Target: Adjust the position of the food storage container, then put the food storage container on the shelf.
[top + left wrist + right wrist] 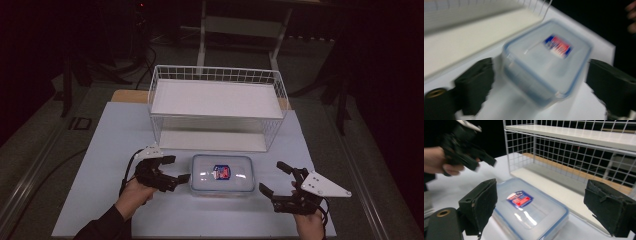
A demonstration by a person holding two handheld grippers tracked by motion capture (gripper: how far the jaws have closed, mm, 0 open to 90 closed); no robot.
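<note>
A clear plastic box with a blue-rimmed lid and a red and blue label lies flat on the table, just in front of the wire rack. My left gripper hangs open close to the box's left end, its lower jaw tip near that edge. In the left gripper view the box is blurred, and the two black jaws of my left gripper stand wide on either side of its near end. My right gripper is open just off the box's right end. In the right gripper view the box lies between that gripper's spread jaws.
A white wire rack with a flat white shelf stands behind the box, and its grid wall is close in the right gripper view. The pale table ends near both hands at the front. The room around it is dark.
</note>
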